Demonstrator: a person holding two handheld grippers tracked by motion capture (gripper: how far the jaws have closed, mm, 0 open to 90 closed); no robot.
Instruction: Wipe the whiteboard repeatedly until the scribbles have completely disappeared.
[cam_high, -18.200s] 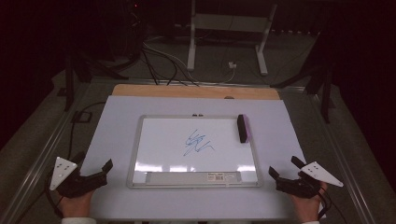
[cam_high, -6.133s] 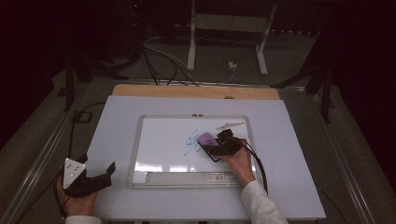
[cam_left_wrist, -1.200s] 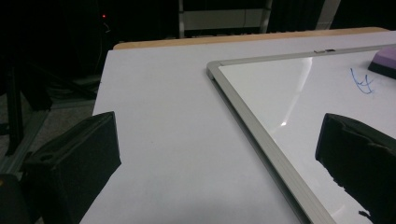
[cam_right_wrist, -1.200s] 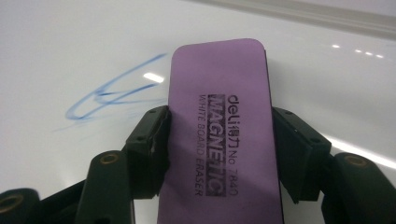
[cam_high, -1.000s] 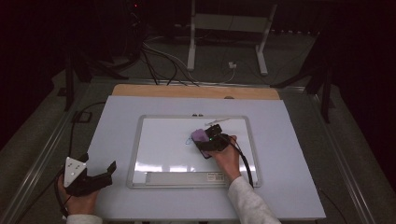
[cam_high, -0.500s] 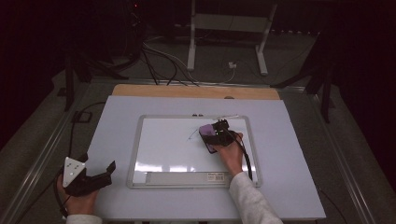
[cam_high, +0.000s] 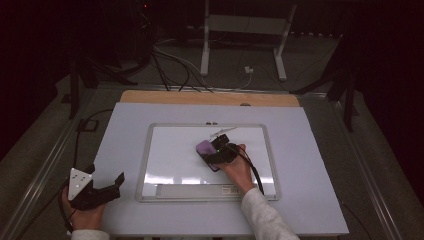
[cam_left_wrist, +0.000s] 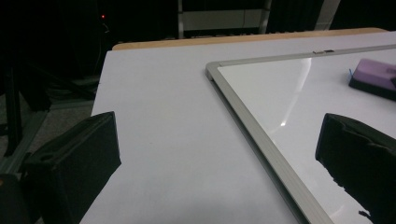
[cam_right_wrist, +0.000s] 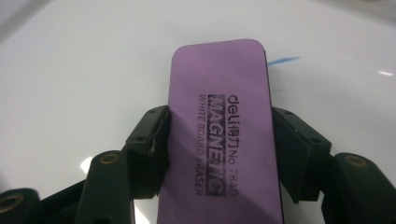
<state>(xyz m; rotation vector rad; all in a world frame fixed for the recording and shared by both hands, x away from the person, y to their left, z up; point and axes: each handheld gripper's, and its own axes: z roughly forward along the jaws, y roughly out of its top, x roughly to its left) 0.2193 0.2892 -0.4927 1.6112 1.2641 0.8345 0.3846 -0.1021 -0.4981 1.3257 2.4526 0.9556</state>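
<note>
The right gripper (cam_high: 214, 152) is clamping a purple whiteboard eraser (cam_right_wrist: 223, 135), its two black jaws pressing on the eraser's long sides. The eraser is lying flat on the whiteboard (cam_high: 175, 160), near the middle of its upper half, and a short blue ink mark (cam_right_wrist: 284, 60) is showing just beside the eraser's far corner. The left gripper (cam_high: 95, 192) is sitting in the person's left hand near the front left corner of the table, its jaws standing wide apart with nothing between them. The whiteboard, framed in silver, is lying on a pale lavender table top (cam_high: 125, 130) with a wooden strip (cam_high: 210, 98) along its far edge. Beyond the table the room is dark, with cables (cam_high: 170, 65) and a white stand (cam_high: 240, 45) on the floor.
</note>
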